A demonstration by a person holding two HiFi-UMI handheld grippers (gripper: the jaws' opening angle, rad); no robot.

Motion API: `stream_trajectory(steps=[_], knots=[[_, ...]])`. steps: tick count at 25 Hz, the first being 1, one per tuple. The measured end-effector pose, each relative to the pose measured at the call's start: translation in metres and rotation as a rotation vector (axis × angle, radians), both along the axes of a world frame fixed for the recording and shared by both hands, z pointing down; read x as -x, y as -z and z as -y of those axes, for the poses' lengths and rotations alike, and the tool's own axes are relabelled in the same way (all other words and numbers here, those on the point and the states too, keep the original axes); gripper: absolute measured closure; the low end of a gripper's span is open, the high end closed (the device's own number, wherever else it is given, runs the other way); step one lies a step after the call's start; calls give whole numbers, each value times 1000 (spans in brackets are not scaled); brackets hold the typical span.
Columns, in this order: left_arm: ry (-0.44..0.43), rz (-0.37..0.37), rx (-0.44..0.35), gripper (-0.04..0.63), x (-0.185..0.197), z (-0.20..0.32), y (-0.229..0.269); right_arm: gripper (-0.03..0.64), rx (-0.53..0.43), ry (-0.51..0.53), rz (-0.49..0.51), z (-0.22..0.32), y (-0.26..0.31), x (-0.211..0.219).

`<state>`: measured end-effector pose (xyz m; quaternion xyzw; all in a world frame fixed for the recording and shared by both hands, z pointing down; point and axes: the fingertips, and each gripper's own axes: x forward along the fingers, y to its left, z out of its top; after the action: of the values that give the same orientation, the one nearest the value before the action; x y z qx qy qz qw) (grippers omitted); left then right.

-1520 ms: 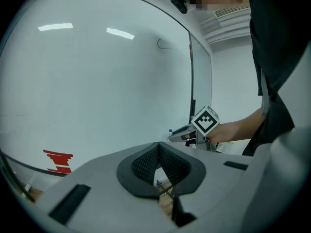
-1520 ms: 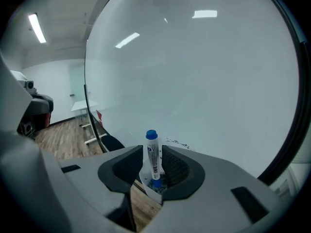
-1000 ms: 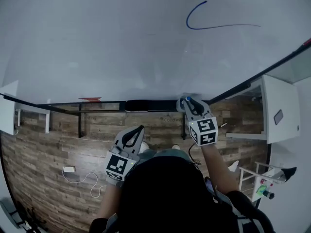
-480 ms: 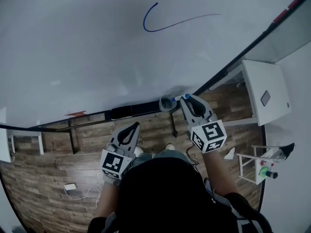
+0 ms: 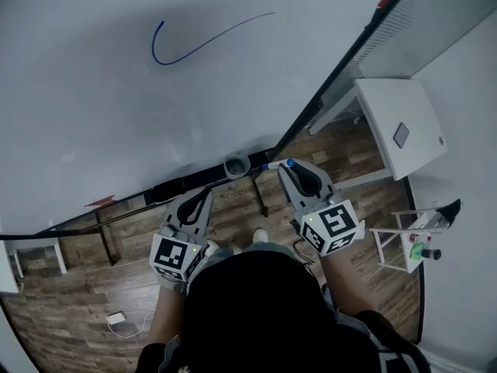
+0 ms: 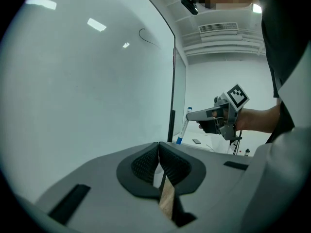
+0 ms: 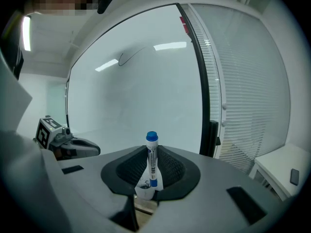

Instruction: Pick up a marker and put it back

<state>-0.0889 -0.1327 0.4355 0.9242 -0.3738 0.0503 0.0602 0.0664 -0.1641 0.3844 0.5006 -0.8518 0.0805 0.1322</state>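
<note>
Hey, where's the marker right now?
The marker is clamped in the right tool, right of centre in the head view, just right of the cup at the whiteboard's lower edge.

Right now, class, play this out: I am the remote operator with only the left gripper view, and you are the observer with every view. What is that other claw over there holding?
Observer: The right claw is shut on a white marker with a blue cap, which stands cap up between the pads.
Operator: Where could it be put back?
Observer: The head view shows a small greyish round cup at the bottom ledge of the whiteboard, just left of the marker.
Operator: Anything else on that ledge?
Observer: A black oblong block, perhaps an eraser, lies further left along it.
</note>
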Motion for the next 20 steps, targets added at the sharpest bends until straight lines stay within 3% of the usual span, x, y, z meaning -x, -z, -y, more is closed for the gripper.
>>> stream_trajectory(steps=[11, 20], knots=[[-63, 4, -12, 575, -39, 6, 5, 525, 21, -58, 14, -39, -7, -41], [-55, 17, 2, 575, -51, 6, 0, 525, 49, -75, 35, -60, -18, -59]])
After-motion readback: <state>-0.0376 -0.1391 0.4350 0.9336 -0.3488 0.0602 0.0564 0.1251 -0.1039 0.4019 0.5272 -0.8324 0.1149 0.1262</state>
